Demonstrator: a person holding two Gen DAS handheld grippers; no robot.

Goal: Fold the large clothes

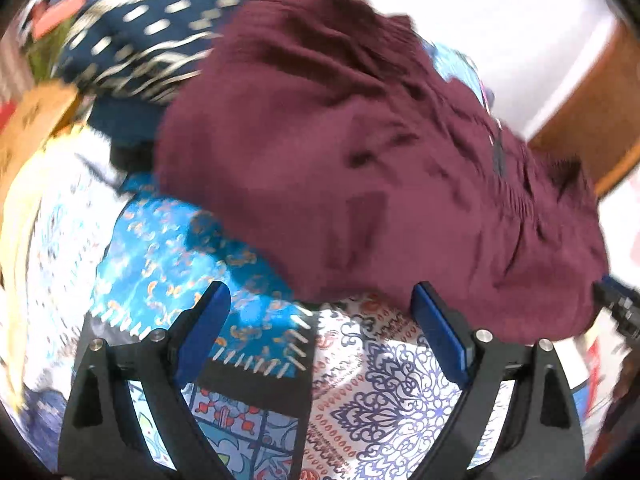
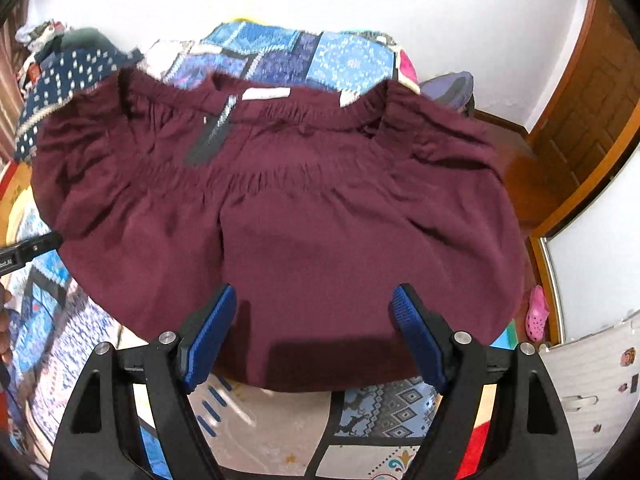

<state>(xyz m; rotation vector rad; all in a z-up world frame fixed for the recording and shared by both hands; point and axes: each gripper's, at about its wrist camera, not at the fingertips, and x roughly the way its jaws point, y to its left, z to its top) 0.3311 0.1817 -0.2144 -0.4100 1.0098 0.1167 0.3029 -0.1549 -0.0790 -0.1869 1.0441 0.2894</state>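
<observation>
**Maroon top spread out, both claws empty**

So your maroon garment (image 2: pixel 304 216) fills the middle of the right wrist view, lying spread on the patchwork bedspread (image 2: pixel 276 52) with its gathered neckline toward the top of the frame and a white label (image 2: pixel 266 94) showing just inside the collar. The lower hem sits at the bottom centre, right between your right gripper (image 2: pixel 312 312) fingers, which are wide apart with nothing in them. I can't tell if the blue pads (image 2: pixel 212 332) touch the cloth or just hover above it.

In the left wrist view things are blurry, but the same maroon garment (image 1: pixel 360 152) takes up the centre and right of the frame. Your left gripper (image 1: pixel 320 308) is also spread open and holding nothing, sitting over the bedspread (image 1: pixel 384 392) near the garment's edge. A navy dotted cloth (image 1: pixel 140 40) lies in the upper left, touching the maroon one. A brown wooden door (image 2: pixel 592 120) is on the right side, and a pink clog (image 2: pixel 536 314) sits at the lower right.
</observation>
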